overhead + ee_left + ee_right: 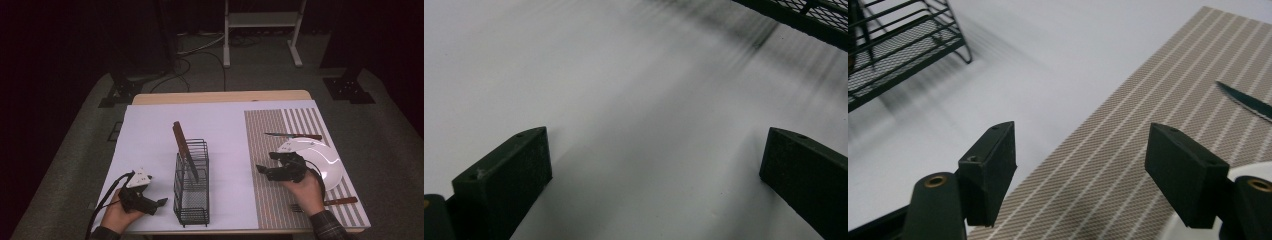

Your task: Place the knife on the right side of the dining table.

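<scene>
I hold my right gripper [265,170] open (empty) over the striped mat [272,200], beside the plate [327,162], ready to grab cutlery.

Black wire-mesh metal rack [191,187]: matt. Round white plate [325,161]: glossy, smooth. Striped beige woven placemat [1128,150]: textured cloth. White sheet [624,100] on desk: smooth, matt.
</scene>
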Action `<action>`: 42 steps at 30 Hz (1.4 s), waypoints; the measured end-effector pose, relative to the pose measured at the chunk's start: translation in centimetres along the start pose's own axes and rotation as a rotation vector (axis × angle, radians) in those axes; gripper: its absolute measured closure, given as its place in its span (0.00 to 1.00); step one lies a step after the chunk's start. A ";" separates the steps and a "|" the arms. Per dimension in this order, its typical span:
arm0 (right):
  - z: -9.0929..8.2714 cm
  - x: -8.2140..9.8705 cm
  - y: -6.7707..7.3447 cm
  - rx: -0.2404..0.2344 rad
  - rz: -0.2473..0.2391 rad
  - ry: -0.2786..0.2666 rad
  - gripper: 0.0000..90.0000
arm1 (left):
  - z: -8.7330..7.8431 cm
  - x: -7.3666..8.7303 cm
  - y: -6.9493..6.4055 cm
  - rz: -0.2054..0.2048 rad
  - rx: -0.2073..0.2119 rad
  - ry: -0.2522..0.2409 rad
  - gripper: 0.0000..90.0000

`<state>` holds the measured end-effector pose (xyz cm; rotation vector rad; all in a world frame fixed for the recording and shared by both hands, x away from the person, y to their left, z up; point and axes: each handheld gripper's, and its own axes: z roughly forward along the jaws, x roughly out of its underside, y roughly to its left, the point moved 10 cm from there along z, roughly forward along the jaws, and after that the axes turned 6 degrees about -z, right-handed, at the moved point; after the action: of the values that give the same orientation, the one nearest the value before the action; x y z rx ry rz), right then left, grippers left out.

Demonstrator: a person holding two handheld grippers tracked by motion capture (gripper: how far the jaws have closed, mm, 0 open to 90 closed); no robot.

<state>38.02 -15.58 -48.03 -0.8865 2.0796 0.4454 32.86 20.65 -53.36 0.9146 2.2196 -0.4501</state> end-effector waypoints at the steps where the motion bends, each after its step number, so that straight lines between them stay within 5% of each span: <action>1: 0.0 0.0 0.0 0.000 0.000 0.000 0.30 | 0.0 0.0 0.0 0.000 0.000 0.000 0.00; 16: 1.9 -0.2 5.2 -0.149 -0.073 0.003 0.15 | 0.0 0.0 0.0 0.001 0.000 0.000 0.00; 42: 5.5 1.1 10.4 -0.202 -0.236 0.085 0.03 | 0.0 0.0 0.0 0.001 -0.001 0.000 0.00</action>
<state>33.04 -5.68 -52.16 -1.2736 1.9976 0.5036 32.86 20.67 -53.36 0.9156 2.2193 -0.4489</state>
